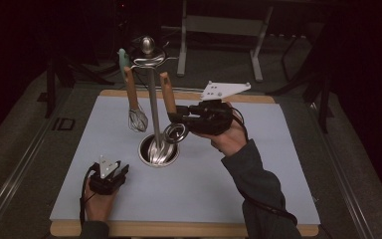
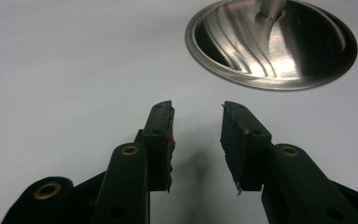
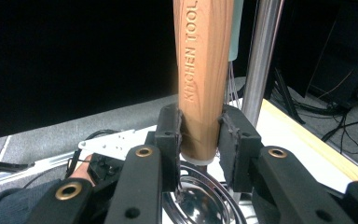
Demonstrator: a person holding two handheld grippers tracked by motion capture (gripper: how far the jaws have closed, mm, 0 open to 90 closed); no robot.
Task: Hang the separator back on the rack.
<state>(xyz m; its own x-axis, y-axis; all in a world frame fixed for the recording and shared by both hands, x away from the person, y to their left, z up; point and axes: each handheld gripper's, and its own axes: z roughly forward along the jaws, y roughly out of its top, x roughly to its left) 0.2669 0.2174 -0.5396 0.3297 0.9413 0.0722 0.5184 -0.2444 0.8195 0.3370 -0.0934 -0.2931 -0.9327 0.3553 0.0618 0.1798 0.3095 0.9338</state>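
- So far, one tool looks stowed: a whisk with a wooden handle hangs from the left side of the rack's top, its wire head clear of the tabletop, beside a pale green handle at the far left of the hooks.
- Left hand-held gripper rests low at the near left on the tabletop, well apart from the tools; in the left gripper view its jaws stand spread with nothing between them, pointing toward the rack's steel base dish.
- At the centre, the rack's pole rises from that dish, which lies just near of the hanging tools.
- Right hand-held gripper pinches the second tool, a wooden handle stamped "KITCHEN TOOL", near its lower end; the right gripper view shows both pads pressed on the wood, with a wire head below, above the dish.
- This handle stands nearly upright just right of the pole, its top near the hooks; whether it hangs on one I cannot tell.
- Right forearm reaches in from the near right, wrist held level, jaws pointing left toward the pole.
- Left to do, I judge: seat or free this tool, then let go.
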